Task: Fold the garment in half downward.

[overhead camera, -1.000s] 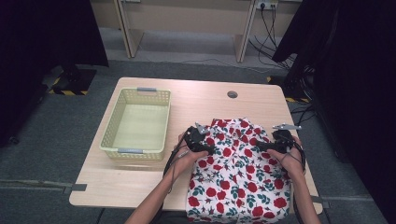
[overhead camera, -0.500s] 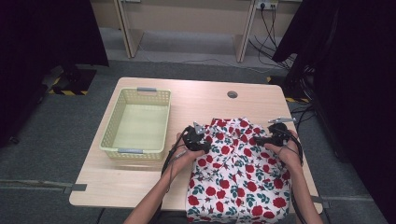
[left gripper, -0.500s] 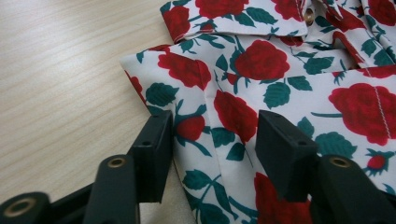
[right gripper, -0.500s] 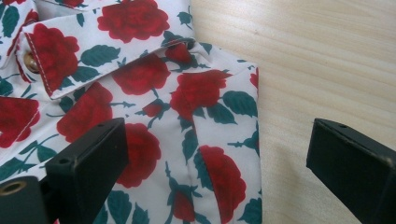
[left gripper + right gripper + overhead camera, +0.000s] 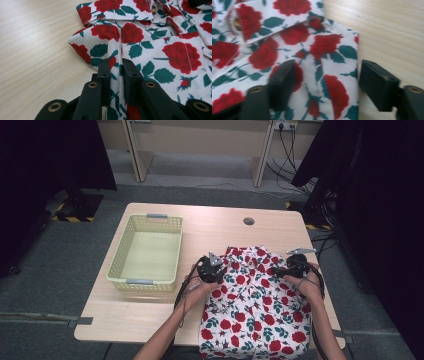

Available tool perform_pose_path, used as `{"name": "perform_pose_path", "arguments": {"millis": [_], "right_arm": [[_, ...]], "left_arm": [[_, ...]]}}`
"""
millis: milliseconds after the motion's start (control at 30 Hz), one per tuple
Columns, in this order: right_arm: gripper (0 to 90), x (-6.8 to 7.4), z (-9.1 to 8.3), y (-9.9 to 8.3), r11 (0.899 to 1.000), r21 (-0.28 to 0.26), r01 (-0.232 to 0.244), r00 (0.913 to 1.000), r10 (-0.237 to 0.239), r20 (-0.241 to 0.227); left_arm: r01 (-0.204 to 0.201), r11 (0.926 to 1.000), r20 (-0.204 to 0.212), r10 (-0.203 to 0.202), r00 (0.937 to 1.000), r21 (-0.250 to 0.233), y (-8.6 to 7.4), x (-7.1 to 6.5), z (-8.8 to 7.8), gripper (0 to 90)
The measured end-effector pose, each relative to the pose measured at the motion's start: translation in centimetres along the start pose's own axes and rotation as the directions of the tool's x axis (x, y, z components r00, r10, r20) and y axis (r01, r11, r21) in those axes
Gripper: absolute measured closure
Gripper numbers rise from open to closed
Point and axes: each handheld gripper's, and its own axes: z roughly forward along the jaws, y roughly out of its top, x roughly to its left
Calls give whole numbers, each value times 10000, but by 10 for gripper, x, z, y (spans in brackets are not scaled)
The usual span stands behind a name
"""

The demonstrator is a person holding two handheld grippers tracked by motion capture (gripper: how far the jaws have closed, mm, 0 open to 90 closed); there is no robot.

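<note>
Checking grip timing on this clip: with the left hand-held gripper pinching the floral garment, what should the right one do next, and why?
Probably finish closing the right hand-held gripper: its jaws have been closing but stand apart astride the floral garment's edge, while the left hand-held gripper already pinches a fold.

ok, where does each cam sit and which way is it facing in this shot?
High view: above the person's side, looking forward and down on the table, basket and floral shirt; forearms, left gripper, right gripper.
Left gripper view: rides the left gripper, looks along jaws pinching a shirt fold.
Right gripper view: rides the right gripper, jaws straddling the shirt's edge, just been closing.
Shared: shirt, wooden tabletop.
</note>
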Motion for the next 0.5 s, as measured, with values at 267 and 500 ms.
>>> {"name": "perform_pose_path", "arguments": {"millis": [267, 500], "right_arm": [[802, -6, -7, -5, 9995, -200, -234, 9982, 223, -549], [858, -2, -12, -8, 9989, -469, -79, 9981, 51, -610]], "left_arm": [[-273, 9996, 60, 273, 9996, -30, 0, -2, 0, 850], [75, 10000, 197, -74, 9998, -27, 0, 0, -1, 862]]}}
